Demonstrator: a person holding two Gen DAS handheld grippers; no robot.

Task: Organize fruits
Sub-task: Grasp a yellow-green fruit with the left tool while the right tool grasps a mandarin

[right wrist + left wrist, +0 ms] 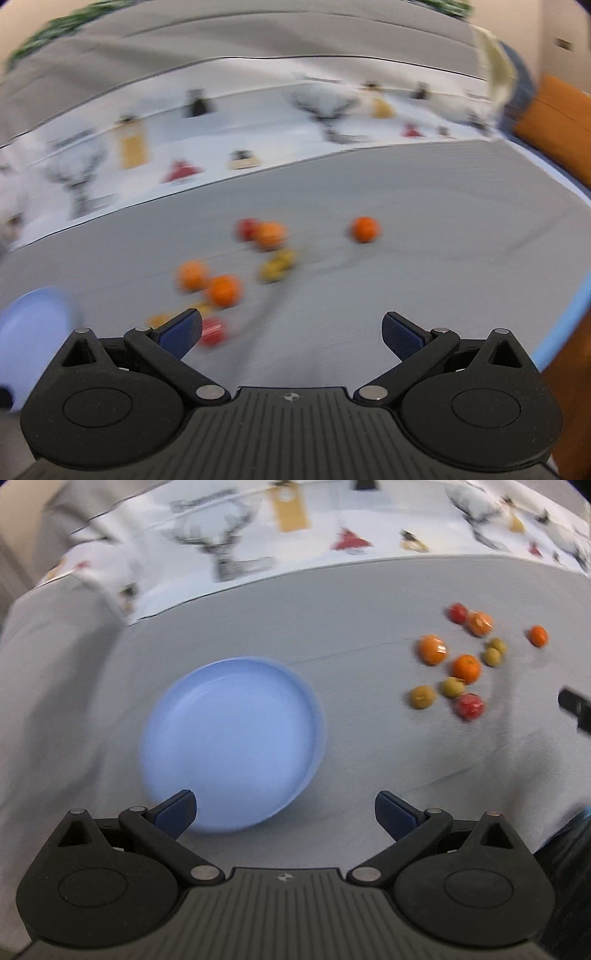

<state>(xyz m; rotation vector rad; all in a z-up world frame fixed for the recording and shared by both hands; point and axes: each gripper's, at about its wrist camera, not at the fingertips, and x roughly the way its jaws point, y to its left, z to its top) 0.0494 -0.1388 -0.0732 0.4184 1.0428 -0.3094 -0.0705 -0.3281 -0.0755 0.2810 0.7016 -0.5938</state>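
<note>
whole blue plate (229,738) — left view, orange board (554,122) — right

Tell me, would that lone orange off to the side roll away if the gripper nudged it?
Probably: the lone orange looks round and sits free on the flat grey cloth. Nothing beside it would stop it. Its skin looks smooth, so the fingers may slip.
</note>
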